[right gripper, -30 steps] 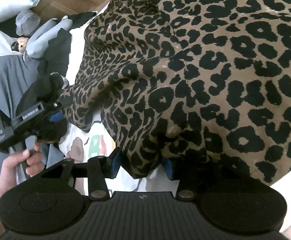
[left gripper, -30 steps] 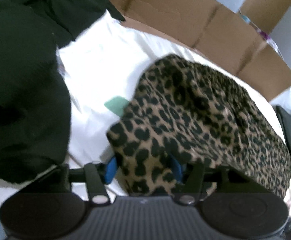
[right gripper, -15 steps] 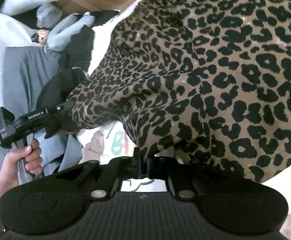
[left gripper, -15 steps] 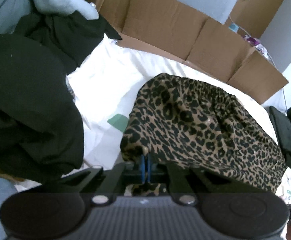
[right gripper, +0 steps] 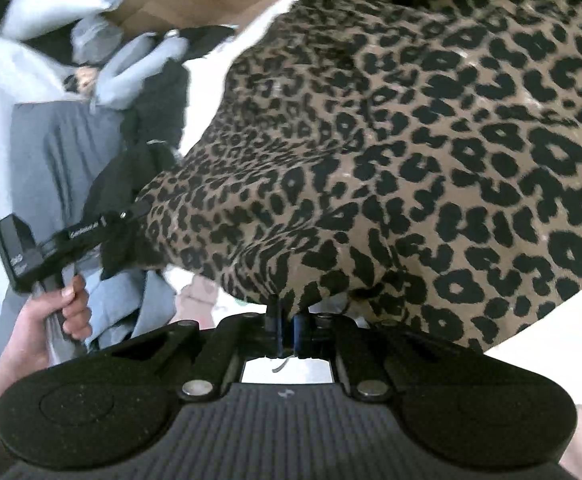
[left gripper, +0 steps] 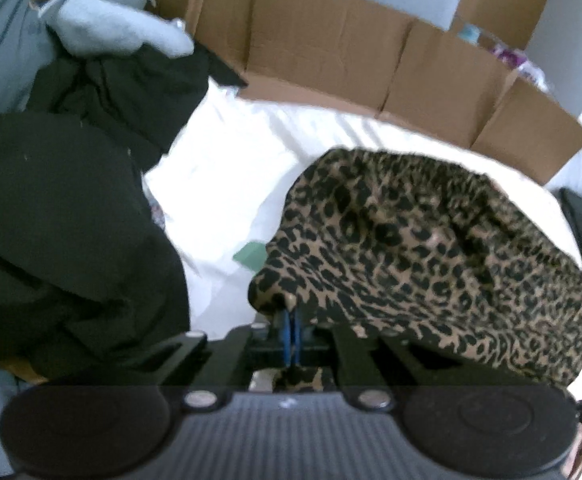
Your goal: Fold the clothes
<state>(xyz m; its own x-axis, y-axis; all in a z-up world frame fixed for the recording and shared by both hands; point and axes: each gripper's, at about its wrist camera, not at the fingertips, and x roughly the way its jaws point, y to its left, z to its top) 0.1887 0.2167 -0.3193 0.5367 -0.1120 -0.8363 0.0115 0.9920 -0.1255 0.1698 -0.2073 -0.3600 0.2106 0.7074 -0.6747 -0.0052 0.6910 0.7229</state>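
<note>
While both grippers are clamped on the near edge of the leopard-print garment (left gripper: 431, 248), the fold itself is only beginning. The left gripper (left gripper: 291, 330) has its blue pads pressed together on a corner of the cloth, and the right gripper (right gripper: 287, 326) pinches the hem in the same way, jaws nearly closed with fabric between them. The garment lies spread on the white sheet (left gripper: 227, 168), its near edge raised off the bed and the rest draped flat behind. I judge that no fold has been laid over yet; carrying this edge across and setting it down is left, and a pile of dark clothes (left gripper: 59, 232) beside it looks unfolded too. Cardboard (left gripper: 331, 56) stands along the far side. In the right view, small white lettering runs along the left gripper's body, too blurred to read.
</note>
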